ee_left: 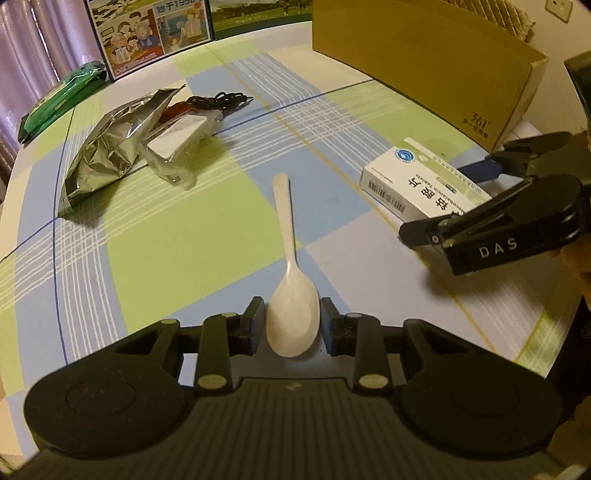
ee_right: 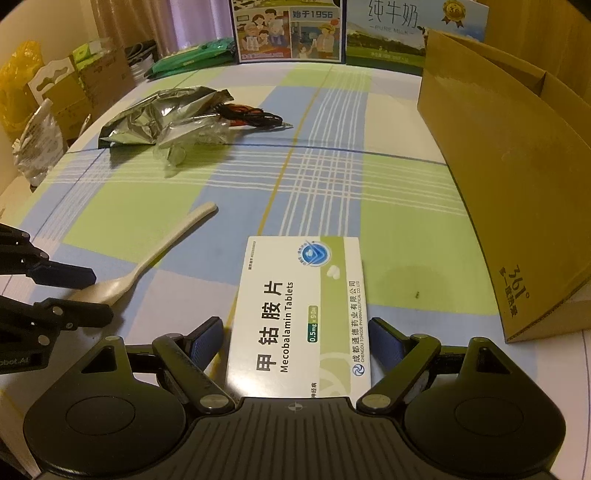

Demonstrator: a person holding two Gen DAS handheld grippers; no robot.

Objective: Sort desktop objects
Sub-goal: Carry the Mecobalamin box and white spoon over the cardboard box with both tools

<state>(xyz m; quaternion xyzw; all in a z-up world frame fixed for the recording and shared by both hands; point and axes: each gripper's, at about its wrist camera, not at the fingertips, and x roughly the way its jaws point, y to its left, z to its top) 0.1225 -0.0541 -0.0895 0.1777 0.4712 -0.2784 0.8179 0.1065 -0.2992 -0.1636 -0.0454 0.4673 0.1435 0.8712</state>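
A white plastic spoon [ee_left: 286, 236] lies on the checked tablecloth, bowl toward me. My left gripper [ee_left: 293, 325] is open, one finger on each side of the bowl with a narrow gap on both sides. In the right wrist view a white medicine box [ee_right: 299, 306] labelled Mecobalamin Tablets lies flat. My right gripper [ee_right: 297, 339] straddles the box's near end, open, its blue pads [ee_right: 386, 338] standing just clear of the box's sides. The left wrist view shows the same box [ee_left: 413, 181] at the right between the right gripper's fingers [ee_left: 417, 230]. The spoon [ee_right: 147, 262] and left gripper [ee_right: 85, 295] also appear at the left of the right wrist view.
A crumpled silver foil bag [ee_left: 110, 147], a clear plastic packet [ee_left: 177, 144] and a black cable [ee_left: 221, 101] lie at the far left. A brown cardboard box [ee_right: 517, 177] stands at the right. Milk cartons [ee_right: 291, 31] and green packs [ee_right: 188, 59] line the table's back.
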